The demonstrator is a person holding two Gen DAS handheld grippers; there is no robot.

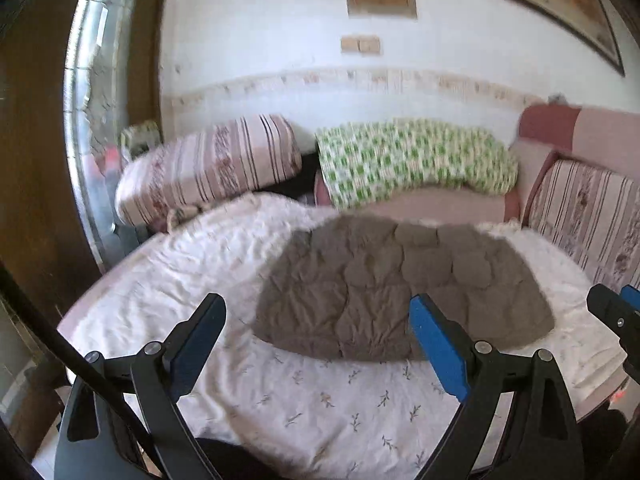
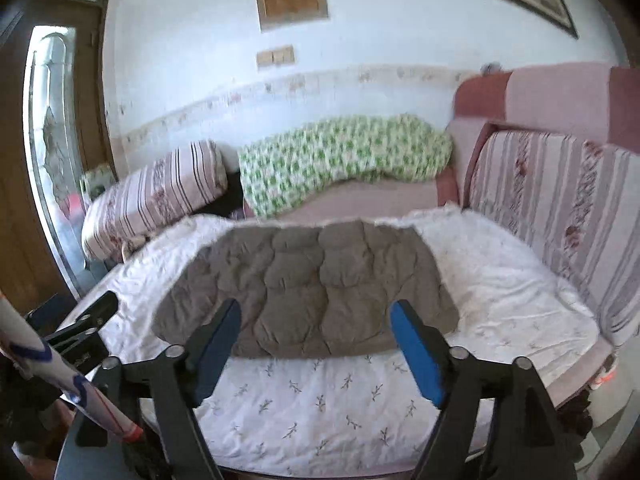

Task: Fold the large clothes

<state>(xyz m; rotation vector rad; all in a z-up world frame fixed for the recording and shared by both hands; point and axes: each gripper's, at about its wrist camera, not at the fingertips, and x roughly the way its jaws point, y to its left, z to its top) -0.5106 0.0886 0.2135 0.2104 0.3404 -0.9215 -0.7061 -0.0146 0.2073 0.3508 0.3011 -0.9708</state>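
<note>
A grey-brown quilted garment (image 1: 400, 292) lies folded flat on the white flowered bedsheet (image 1: 320, 400); the right wrist view shows the same garment (image 2: 308, 288) in the middle of the sheet (image 2: 320, 400). My left gripper (image 1: 318, 312) hangs above the near side of the bed, jaws wide apart, nothing between them. My right gripper (image 2: 316, 316) is likewise held above the near edge of the garment, jaws wide and holding nothing. The right gripper's fingers (image 1: 612, 312) show at the right edge of the left wrist view, and the left gripper's finger (image 2: 92, 312) at the left of the right wrist view.
A striped pillow (image 1: 208, 168) and a green checked blanket (image 1: 416, 160) lie at the far side of the bed by the white wall. A striped cushion (image 2: 560, 208) stands along the right. A dark wooden door with a glass pane (image 1: 92, 120) is on the left.
</note>
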